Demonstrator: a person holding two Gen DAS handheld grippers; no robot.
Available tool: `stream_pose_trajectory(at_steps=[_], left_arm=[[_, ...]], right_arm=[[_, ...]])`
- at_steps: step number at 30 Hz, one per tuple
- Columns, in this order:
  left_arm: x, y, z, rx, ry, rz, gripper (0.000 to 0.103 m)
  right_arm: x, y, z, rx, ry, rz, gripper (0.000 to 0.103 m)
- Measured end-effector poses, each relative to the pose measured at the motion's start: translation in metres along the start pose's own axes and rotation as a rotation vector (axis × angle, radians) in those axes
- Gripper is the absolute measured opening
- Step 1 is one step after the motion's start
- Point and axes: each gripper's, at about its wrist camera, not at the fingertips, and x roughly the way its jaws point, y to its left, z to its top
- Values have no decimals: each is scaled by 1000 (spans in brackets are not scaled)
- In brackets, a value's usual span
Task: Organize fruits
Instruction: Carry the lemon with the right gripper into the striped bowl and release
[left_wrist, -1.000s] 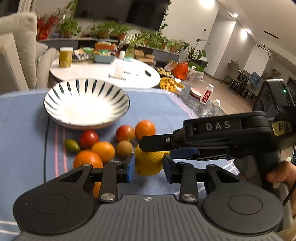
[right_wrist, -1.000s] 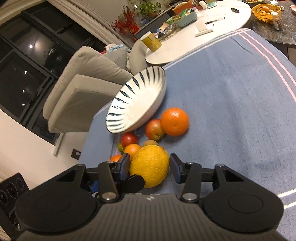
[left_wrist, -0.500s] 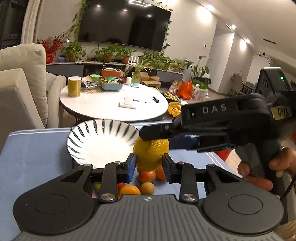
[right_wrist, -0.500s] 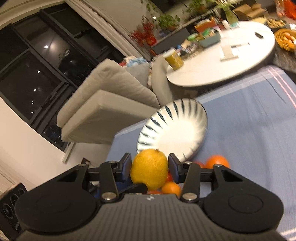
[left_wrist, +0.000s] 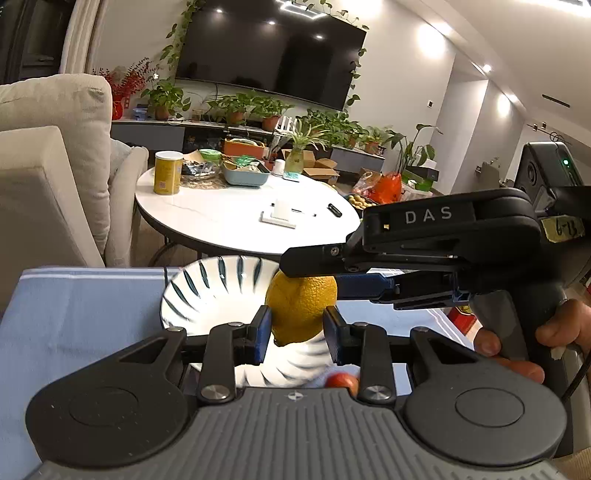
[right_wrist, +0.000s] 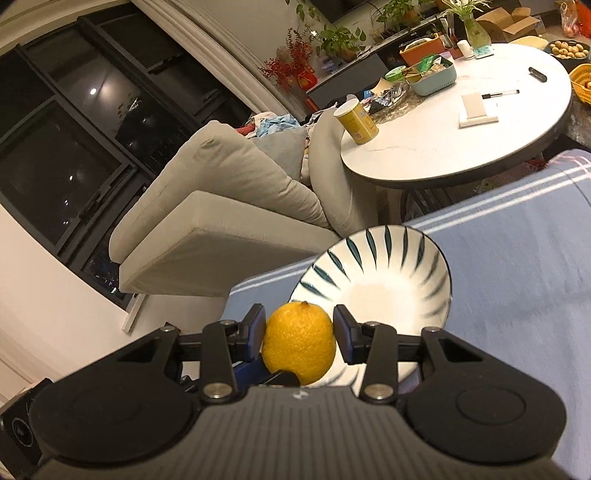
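My left claw (left_wrist: 295, 334) is drawn in narrow, with the lemon (right_wrist: 299, 345) just past its tips. My right claw (right_wrist: 300, 328) has just been closing and its pads now clamp that lemon from both sides. The lemon is held up off the blue-clothed table (right_wrist: 517, 277), at the near rim of the striped plate (right_wrist: 388, 280). Farther off stands a round white table (right_wrist: 461, 144).

Lemon (right_wrist: 299, 341) before bowl (right_wrist: 388, 291), on cloth (right_wrist: 517, 277)

Right gripper (right_wrist: 299, 334), lower centre, is gripping the lemon (right_wrist: 300, 345), its jaws just closing; left gripper (left_wrist: 297, 332) (jaws drawn in) is angling downward.
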Motion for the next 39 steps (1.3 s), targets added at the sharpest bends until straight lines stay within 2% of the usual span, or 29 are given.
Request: stream_pose_trajectory(at_steps=[10,19,24,34,38,39], left_arm=[[51,33,17,-12,52,19,29],[88,48,15,-13,121,35,29],[95,46,11,7,131,45,29],[94,48,12,-2,137,44,29],[94,51,12,-15,145,34,35],[94,51,13,-16,144,36,40]], right_arm=[[46,-22,31,58,31,8,71],[76,-53,36,141,81,4,71],[78,-63,33,157,90,-6,71],[83,-57,34,121,83,-34,72],[88,-50,36,99,91,-71,75],[88,-48,36,89,88,-83,75]])
